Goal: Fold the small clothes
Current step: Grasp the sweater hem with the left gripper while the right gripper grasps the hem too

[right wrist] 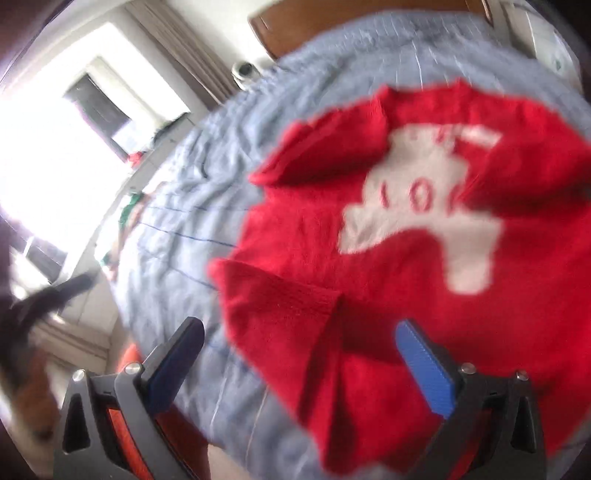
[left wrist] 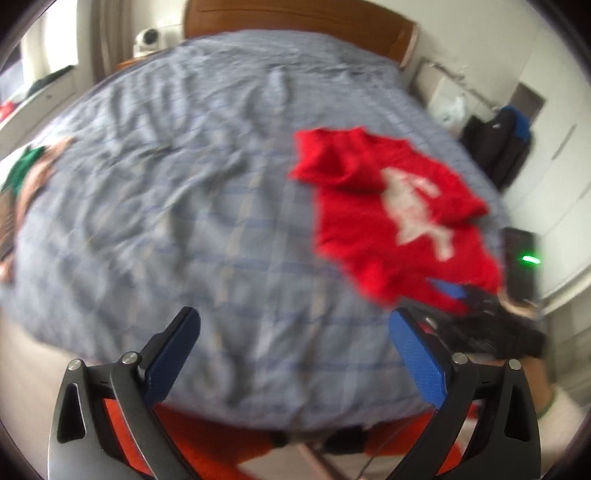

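Note:
A small red sweater (left wrist: 391, 214) with a white figure on its front lies on the blue checked bedspread (left wrist: 184, 206), toward the bed's right side. Its sleeves are folded in over the body. My left gripper (left wrist: 295, 325) hangs open over bare bedspread, well left of the sweater, nothing between its fingers. My right gripper (right wrist: 299, 336) is open too, just above the sweater's (right wrist: 406, 258) near hem, with the folded left sleeve (right wrist: 280, 310) lying between its fingers. In the left wrist view the right gripper (left wrist: 476, 314) shows at the sweater's near right corner. Both views are blurred.
A wooden headboard (left wrist: 295, 18) closes the far end of the bed. Green and tan clothes (left wrist: 26, 173) lie at the bed's left edge. A dark bag (left wrist: 498, 147) and white cupboards stand to the right. A bright window (right wrist: 55, 147) is on the left.

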### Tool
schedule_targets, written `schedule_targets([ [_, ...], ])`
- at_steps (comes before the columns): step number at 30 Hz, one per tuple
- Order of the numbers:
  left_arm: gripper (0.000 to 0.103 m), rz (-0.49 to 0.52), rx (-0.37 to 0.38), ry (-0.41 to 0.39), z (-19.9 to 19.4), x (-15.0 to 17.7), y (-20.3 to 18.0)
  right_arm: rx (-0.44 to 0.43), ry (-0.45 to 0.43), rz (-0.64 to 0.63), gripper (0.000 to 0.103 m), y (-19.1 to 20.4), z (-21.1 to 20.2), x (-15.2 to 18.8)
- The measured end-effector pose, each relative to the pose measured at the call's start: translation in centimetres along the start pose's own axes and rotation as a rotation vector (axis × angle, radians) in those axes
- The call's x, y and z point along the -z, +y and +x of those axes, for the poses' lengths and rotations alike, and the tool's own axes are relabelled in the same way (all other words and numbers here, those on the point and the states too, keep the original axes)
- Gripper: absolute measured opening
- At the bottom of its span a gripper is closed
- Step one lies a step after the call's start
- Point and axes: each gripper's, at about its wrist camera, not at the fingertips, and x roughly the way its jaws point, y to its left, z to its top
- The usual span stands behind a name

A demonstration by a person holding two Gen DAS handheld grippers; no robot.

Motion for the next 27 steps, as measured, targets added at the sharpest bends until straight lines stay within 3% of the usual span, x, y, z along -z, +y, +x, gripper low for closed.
schedule_targets([
  [1, 0.102, -0.013, -0.026, 0.012, 0.1, 1.0, 1.1, -0.041, 0.008, -0.067, 0.102, 2.0, 0.1, 0.8],
  [3, 0.102, -0.042, -0.048, 0.038, 0.7, 2.2, 2.6, -0.262, 0.056, -0.238, 0.102, 7.0, -0.8, 3.9],
  [6, 0.102, -0.065, -0.025, 0.094, 2.7, 3.4, 3.3, -0.457, 0.112, -0.314, 0.102, 9.9, -2.8, 8.1],
  [9, 0.102, -0.036, 0.058, 0.102, 4.7, 3.2, 1.7, -0.355, 0.087, -0.278, 0.101, 8.2, -5.1, 10.3],
  [13, 0.099, 0.033, 0.137, 0.114, 8.0, 2.7, -1.6, -0.107, -0.073, 0.009, 0.101, -1.6, -10.3, 10.3],
  [16, 0.072, 0.085, 0.207, 0.184, 10.4, 3.3, -4.3, 0.120, -0.159, 0.205, 0.101, -9.5, -12.4, 10.6],
  [17, 0.070, 0.106, 0.224, 0.209, 11.2, 3.6, -5.1, 0.159, -0.161, 0.213, 0.096, -11.0, -12.6, 10.5],
  [19, 0.070, 0.151, 0.187, 0.193, 11.9, 3.9, -6.5, 0.192, -0.142, 0.190, 0.082, -12.2, -11.9, 10.5],
  [21, 0.067, 0.168, 0.171, 0.165, 11.8, 4.0, -7.0, 0.140, -0.131, 0.156, 0.074, -12.1, -10.2, 10.1],
  [22, 0.050, 0.164, 0.182, 0.153, 11.6, 3.9, -7.0, 0.108, -0.141, 0.140, 0.074, -11.7, -9.7, 9.8],
  [23, 0.019, 0.156, 0.192, 0.148, 11.5, 3.7, -6.7, 0.064, -0.149, 0.127, 0.069, -11.1, -9.1, 9.4],
  [24, 0.004, 0.143, 0.207, 0.154, 11.6, 3.5, -6.4, 0.040, -0.144, 0.124, 0.056, -10.8, -8.3, 9.0],
  [25, 0.003, 0.114, 0.238, 0.172, 11.6, 3.1, -5.6, 0.043, -0.133, 0.127, 0.047, -10.9, -8.1, 8.9],
  [26, 0.002, 0.093, 0.253, 0.172, 11.4, 2.9, -4.9, 0.069, -0.118, 0.137, 0.027, -10.8, -7.4, 8.9],
  [27, 0.002, 0.086, 0.255, 0.167, 11.1, 2.9, -4.5, 0.091, -0.110, 0.151, 0.016, -10.7, -7.7, 8.9],
])
